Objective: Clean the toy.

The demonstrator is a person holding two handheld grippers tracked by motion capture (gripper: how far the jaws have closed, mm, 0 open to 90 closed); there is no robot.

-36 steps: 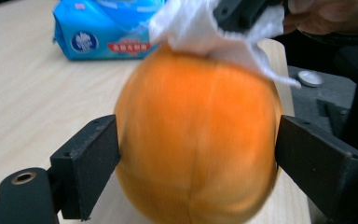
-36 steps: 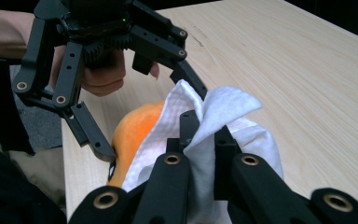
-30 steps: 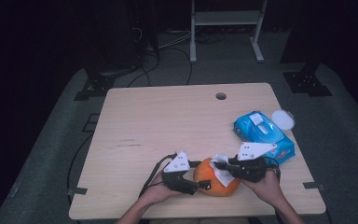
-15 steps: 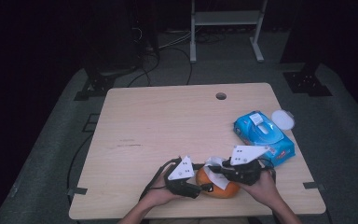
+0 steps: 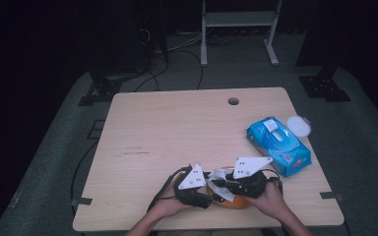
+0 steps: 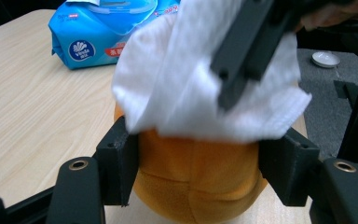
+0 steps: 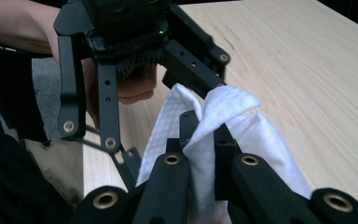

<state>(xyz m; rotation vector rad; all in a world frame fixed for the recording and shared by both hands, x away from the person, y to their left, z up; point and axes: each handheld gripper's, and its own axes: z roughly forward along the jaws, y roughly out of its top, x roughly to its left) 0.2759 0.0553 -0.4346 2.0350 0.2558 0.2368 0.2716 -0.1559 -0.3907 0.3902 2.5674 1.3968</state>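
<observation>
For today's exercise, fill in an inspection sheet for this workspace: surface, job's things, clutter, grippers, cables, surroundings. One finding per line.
Surface: light wooden table with a round hole near its far edge.
Job's things: orange ball-shaped thing at the near edge; white wipe draped over its top.
Clutter: blue wipes pack at the right, a white round lid beside it.
Grippers: left gripper clamped on the orange thing's sides; right gripper shut on the wipe, pressing it onto the orange thing.
Cables: a black cable loops from the left gripper; more lie on the floor beyond the table.
Surroundings: grey floor, dark room, a white stand behind.
</observation>
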